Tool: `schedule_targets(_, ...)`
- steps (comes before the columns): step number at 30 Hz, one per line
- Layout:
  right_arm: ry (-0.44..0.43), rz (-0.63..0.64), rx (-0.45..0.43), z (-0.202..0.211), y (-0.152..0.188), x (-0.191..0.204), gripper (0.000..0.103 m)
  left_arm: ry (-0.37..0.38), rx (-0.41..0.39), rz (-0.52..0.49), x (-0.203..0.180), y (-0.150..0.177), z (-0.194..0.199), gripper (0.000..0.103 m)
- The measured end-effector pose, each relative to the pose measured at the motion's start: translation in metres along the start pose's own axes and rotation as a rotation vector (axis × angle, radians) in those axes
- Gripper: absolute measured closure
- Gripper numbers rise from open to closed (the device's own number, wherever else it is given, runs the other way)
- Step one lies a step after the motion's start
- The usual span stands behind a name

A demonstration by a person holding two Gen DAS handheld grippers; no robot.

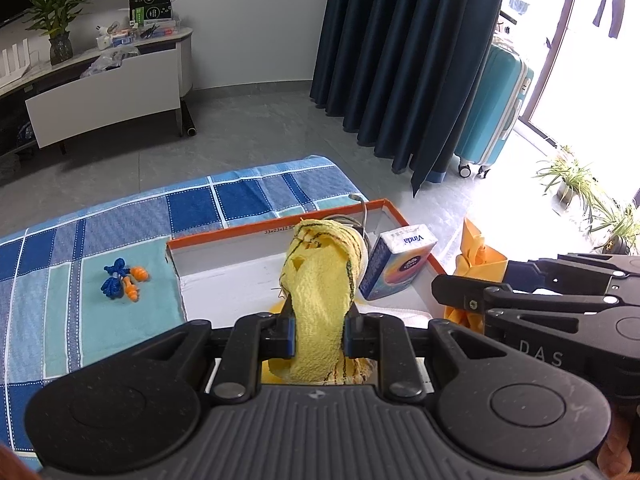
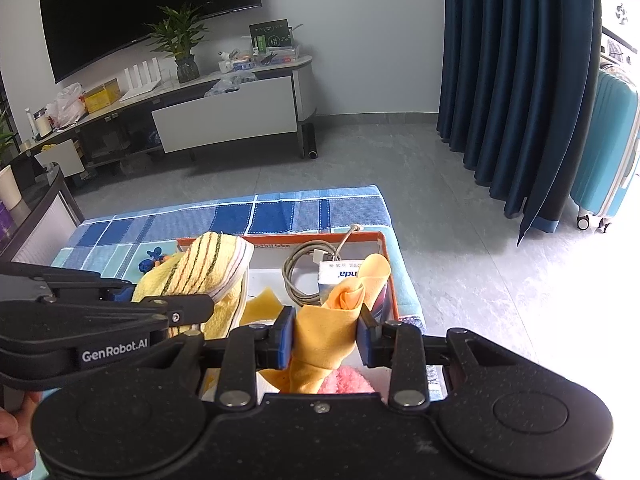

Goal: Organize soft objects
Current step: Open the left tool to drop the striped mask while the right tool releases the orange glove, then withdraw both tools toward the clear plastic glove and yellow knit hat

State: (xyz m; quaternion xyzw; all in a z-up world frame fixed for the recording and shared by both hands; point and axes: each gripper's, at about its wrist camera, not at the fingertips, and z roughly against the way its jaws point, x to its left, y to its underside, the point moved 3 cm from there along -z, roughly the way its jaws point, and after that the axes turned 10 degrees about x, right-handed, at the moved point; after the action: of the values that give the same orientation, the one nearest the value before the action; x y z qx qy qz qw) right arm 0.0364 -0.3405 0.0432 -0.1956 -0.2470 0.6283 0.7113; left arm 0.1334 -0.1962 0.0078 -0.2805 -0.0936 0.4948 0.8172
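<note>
1. Blue checked cloth [image 1: 120, 216] covers the counter, and the orange-rimmed box [image 1: 280, 232] sits on it.
2. My left hand-held gripper [image 1: 318, 330] is clamped on the yellow towel [image 1: 320, 280], raised over the box.
3. My right hand-held gripper [image 2: 326, 336] pinches the orange cloth [image 2: 332, 320] above the box.
4. Tissue pack [image 1: 396, 264] leans inside; earplugs [image 1: 124, 280] lie on the cloth beside the box.
</note>
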Motion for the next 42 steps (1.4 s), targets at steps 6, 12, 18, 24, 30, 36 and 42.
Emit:
schedule_targets(6,0.02,-0.014,0.009,-0.003,-0.001,-0.002,0.037,0.036,0.02,-0.015,-0.001,-0.005,-0.007,0.075)
schedule_targets(12,0.023,-0.057,-0.012,0.007,0.0,-0.009,0.027,0.037,0.014,0.004,0.006,-0.009,-0.008,0.038)
schedule_targets(18,-0.16,-0.084,-0.11,0.023,0.004,0.011,0.021,-0.046,-0.037,0.06,0.028,-0.011,0.014,0.033)
schedule_targets(24,-0.198,-0.099,-0.171,-0.002,0.012,0.052,0.016,-0.179,-0.064,0.135,0.078,0.001,0.039,0.026)
schedule_targets(30,-0.121,-0.046,-0.154,-0.045,0.02,0.095,0.016,-0.209,-0.063,0.246,0.124,0.028,0.058,0.025)
schedule_targets(36,-0.094,-0.027,-0.108,-0.066,0.024,0.111,0.014,-0.245,-0.073,0.329,0.161,0.05,0.079,0.025)
schedule_targets(42,-0.135,-0.008,-0.189,-0.076,0.03,0.12,0.012,-0.254,-0.086,0.375,0.179,0.062,0.093,0.024)
